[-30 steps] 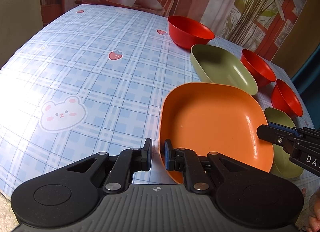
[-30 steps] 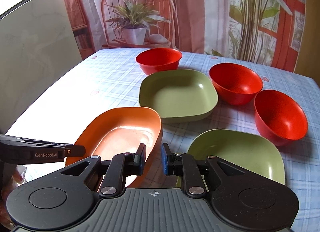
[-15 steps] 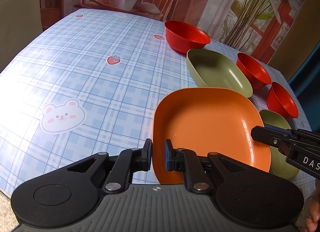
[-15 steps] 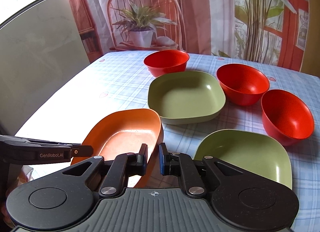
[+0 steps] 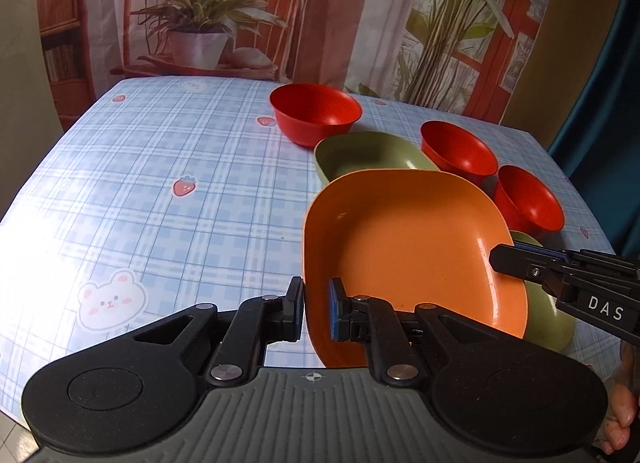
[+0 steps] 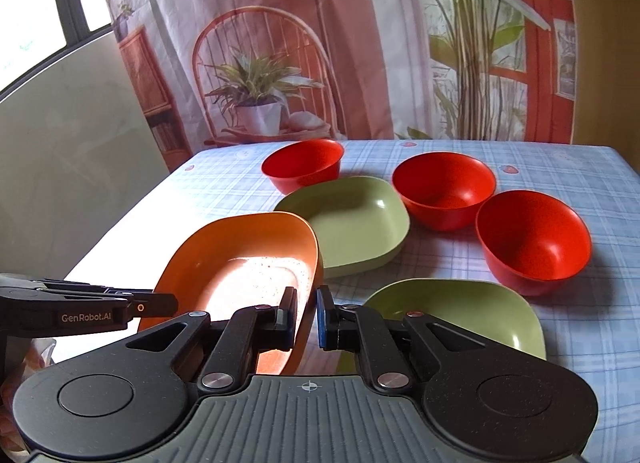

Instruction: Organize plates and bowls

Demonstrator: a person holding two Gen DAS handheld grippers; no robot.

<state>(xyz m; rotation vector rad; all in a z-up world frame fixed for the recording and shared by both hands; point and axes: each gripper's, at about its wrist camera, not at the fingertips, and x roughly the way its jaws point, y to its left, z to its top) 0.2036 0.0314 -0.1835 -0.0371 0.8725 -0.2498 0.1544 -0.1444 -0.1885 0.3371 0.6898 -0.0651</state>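
Both claws pinch opposite rims of the orange plate point(image 5: 404, 247): left claw point(image 5: 316, 313), right claw point(image 6: 307, 319). It is raised and tilted above the desk's point(image 5: 160, 191) near edge, probably for stacking on a green plate point(image 6: 460, 313).

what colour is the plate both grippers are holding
Orange; the plate shows best in the left wrist view.

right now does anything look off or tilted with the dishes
Only the orange plate: both grippers, left and right, clamp its opposite rims, holding it raised and tilted. The green plates and red bowls sit level, nothing spilled or broken.
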